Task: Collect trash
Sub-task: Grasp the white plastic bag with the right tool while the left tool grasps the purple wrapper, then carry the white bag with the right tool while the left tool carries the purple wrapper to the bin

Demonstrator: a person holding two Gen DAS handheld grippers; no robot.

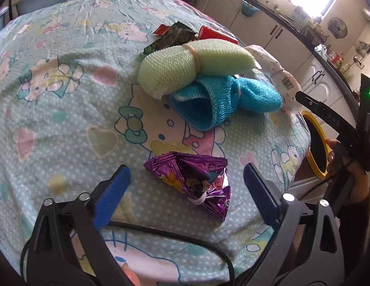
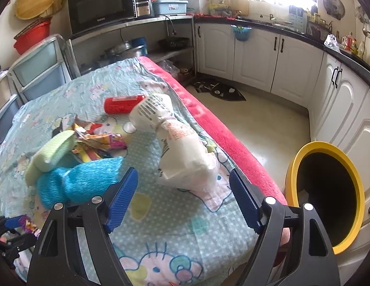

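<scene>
The left gripper [image 1: 186,183], jaws wide, frames the crumpled purple foil wrapper [image 1: 195,178]; next it must close. The right gripper [image 2: 183,190], also wide, faces the white plastic bag [image 2: 182,152] at twelve o'clock.

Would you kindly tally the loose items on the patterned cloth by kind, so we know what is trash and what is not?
Foil snack wrappers: 3 (purple wrapper, dark wrapper, orange wrapper)
Knit sponges: 2 (green sponge, blue sponge)
White tied bag: 1
Red tube: 1
Total: 7
</scene>
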